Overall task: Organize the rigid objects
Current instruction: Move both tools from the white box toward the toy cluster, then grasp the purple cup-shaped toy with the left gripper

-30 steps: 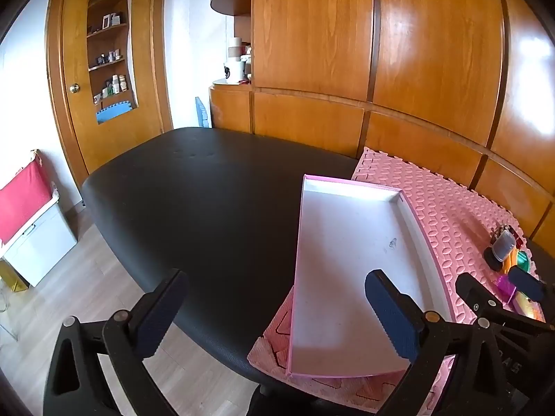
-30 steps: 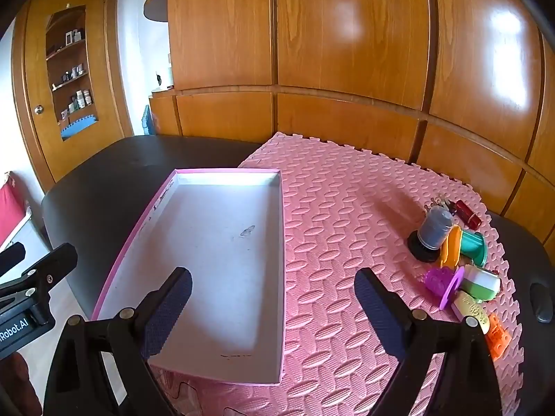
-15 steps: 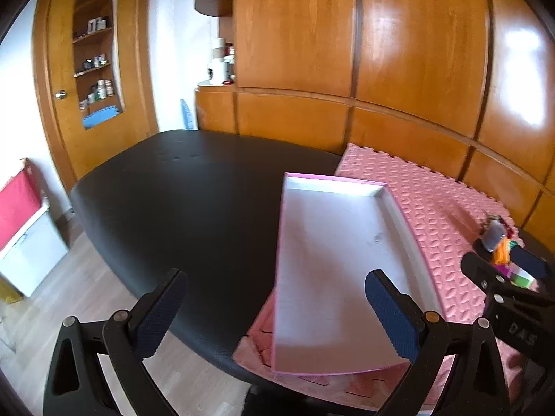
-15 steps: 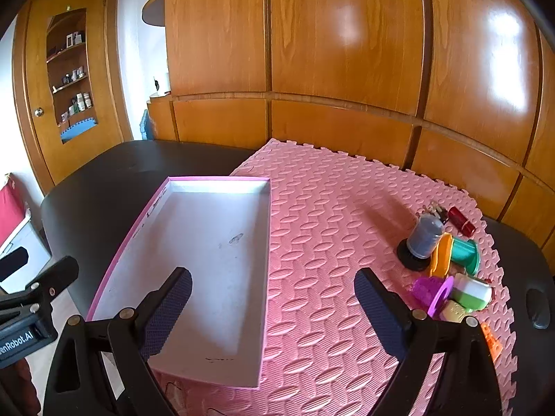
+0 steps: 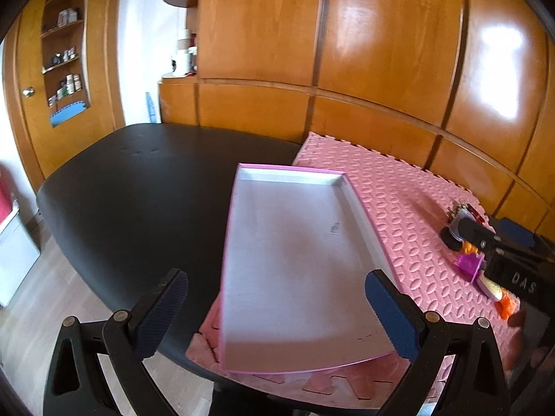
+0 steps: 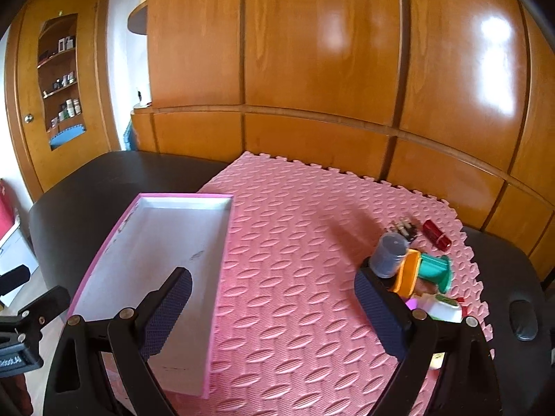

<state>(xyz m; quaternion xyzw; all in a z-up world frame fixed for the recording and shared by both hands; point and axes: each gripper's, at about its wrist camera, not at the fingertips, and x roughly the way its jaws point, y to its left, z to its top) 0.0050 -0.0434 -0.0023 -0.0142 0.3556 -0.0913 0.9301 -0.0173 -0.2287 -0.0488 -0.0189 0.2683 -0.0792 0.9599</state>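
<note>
Hovering with jaws apart, both the left gripper [image 5: 275, 306] and right gripper [image 6: 274, 306] overlook a shallow rectangular pink-rimmed tray [image 6: 222, 267] on embossed foam.

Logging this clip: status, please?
Left gripper open, empty; right gripper open, empty. Shallow pink-edged white tray empty. Cluster of small colourful plastic toys unsorted on pink foam mat. Nothing obstructing.

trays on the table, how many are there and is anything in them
1. The pink-edged tray lies at the left edge of the pink mat, partly over the black table. It holds nothing; the small toys sit heaped on the mat's right side.
</note>
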